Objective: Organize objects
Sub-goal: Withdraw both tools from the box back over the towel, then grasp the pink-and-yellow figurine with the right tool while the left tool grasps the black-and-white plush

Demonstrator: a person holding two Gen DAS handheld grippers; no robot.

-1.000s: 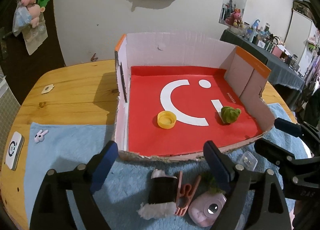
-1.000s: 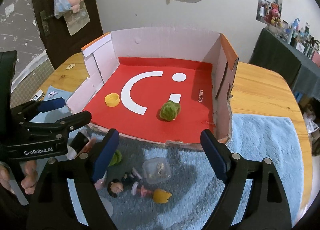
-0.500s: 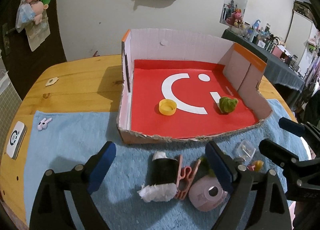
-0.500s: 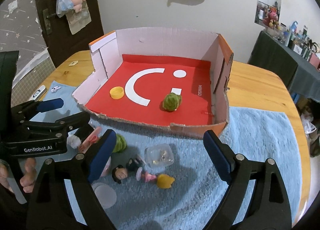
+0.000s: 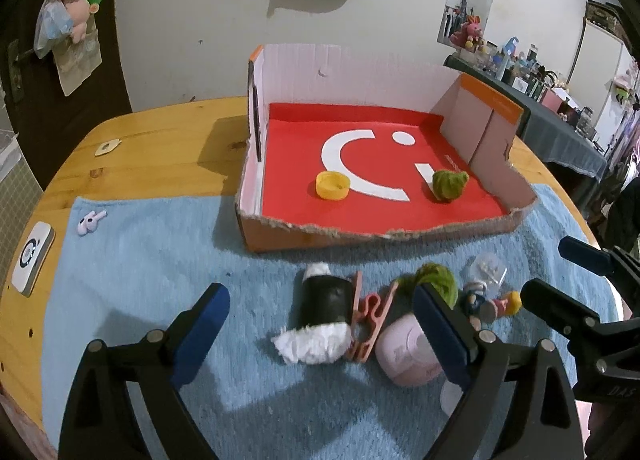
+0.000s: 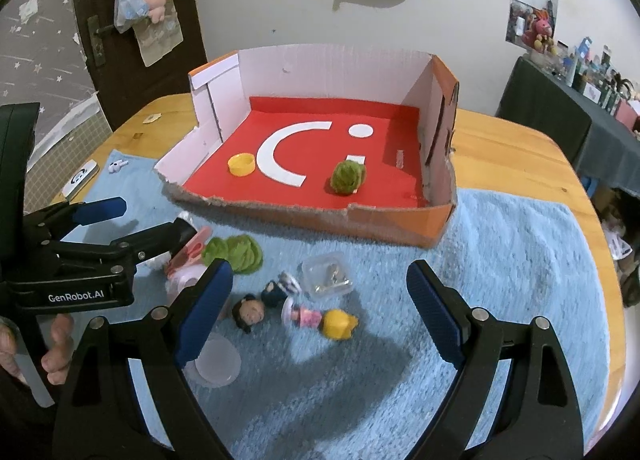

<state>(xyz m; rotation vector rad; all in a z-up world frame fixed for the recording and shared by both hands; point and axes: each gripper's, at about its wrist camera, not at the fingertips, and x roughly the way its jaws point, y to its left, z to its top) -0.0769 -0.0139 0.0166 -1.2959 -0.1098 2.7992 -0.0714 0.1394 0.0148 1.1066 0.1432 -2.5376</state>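
Left wrist view: left gripper [image 5: 320,332] fingers spread, empty, low center above the sushi toy [image 5: 322,310]. Right gripper [image 6: 320,314], lower frame, equally released over dolls [image 6: 294,310]; cardboard box [image 6: 360,220] mid-frame.

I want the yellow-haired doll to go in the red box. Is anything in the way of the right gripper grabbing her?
Nothing visible blocks it. The right gripper hangs open over the yellow-haired doll on the blue towel. The dark-haired doll and clear case lie close beside her. On the way, only the box and its low torn front edge.

Clear box [image 6: 327,275] contents indistinct
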